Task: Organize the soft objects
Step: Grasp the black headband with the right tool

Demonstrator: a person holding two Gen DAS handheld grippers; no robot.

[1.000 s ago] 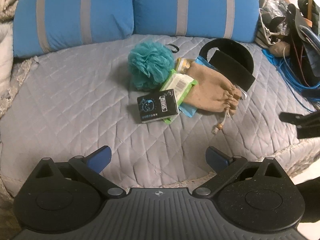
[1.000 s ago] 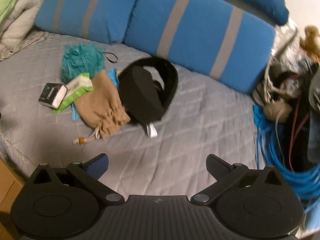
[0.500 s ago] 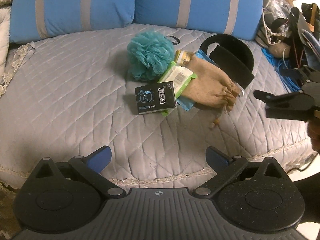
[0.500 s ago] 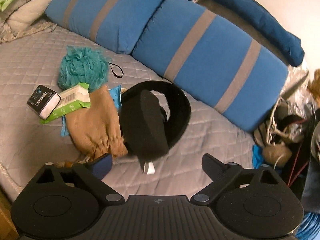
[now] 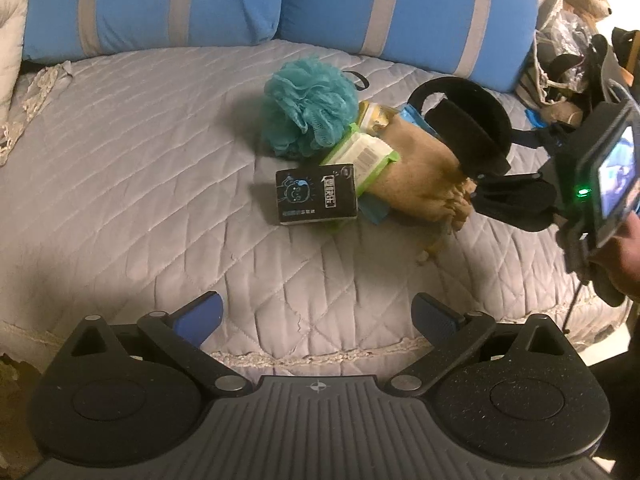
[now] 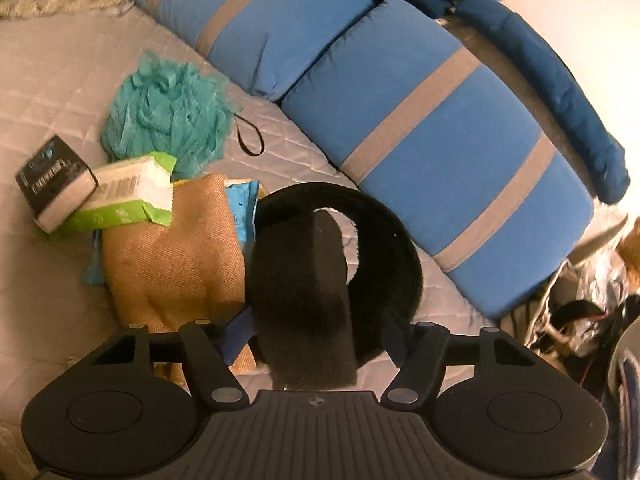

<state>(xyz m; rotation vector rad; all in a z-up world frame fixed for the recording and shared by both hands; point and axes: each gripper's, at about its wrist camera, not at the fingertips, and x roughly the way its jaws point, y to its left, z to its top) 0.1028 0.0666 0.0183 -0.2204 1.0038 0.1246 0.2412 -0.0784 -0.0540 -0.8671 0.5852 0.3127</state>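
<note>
Two grippers: our right gripper (image 6: 316, 332) has just been closing around the black fuzzy looped band (image 6: 308, 292), lower centre on the grey quilted bed (image 5: 140, 168), so pickup looks imminent; left gripper (image 5: 318, 318) fingers apart, empty.

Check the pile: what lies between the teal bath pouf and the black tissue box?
The green-edged wet-wipes pack lies between the teal bath pouf and the black tissue box, partly overlapped by the box. Both wrist views show it.
</note>
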